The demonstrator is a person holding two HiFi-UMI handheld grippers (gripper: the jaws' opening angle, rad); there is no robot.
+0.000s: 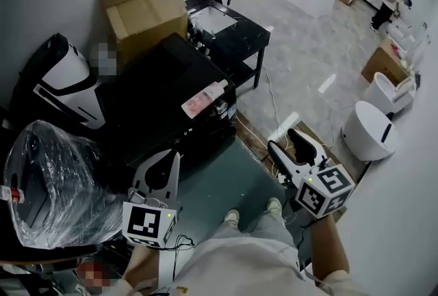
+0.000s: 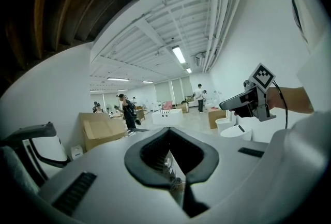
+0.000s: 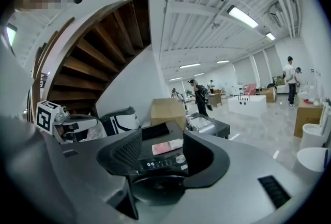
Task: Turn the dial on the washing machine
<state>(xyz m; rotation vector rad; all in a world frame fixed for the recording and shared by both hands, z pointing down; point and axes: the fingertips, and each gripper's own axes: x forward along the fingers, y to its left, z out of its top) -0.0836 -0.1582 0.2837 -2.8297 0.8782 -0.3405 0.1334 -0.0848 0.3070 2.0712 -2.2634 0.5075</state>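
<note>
The black washing machine (image 1: 161,93) stands ahead of me with a pink packet (image 1: 204,99) lying on its top. In the right gripper view its control panel and small silver dial (image 3: 180,159) show between the jaws, some way off, above the round door (image 3: 158,187). My right gripper (image 1: 287,142) (image 3: 161,153) hovers open to the right of the machine's front, holding nothing. My left gripper (image 1: 164,159) (image 2: 170,150) is open too, close to the machine's near corner, with only the machine's edge showing in its gap.
A plastic-wrapped unit (image 1: 55,182) sits at my left and a white appliance (image 1: 65,83) behind it. Cardboard boxes (image 1: 144,11) and a black table (image 1: 229,31) stand beyond the machine. White round fixtures (image 1: 369,129) and floor cables (image 1: 274,127) are on the right.
</note>
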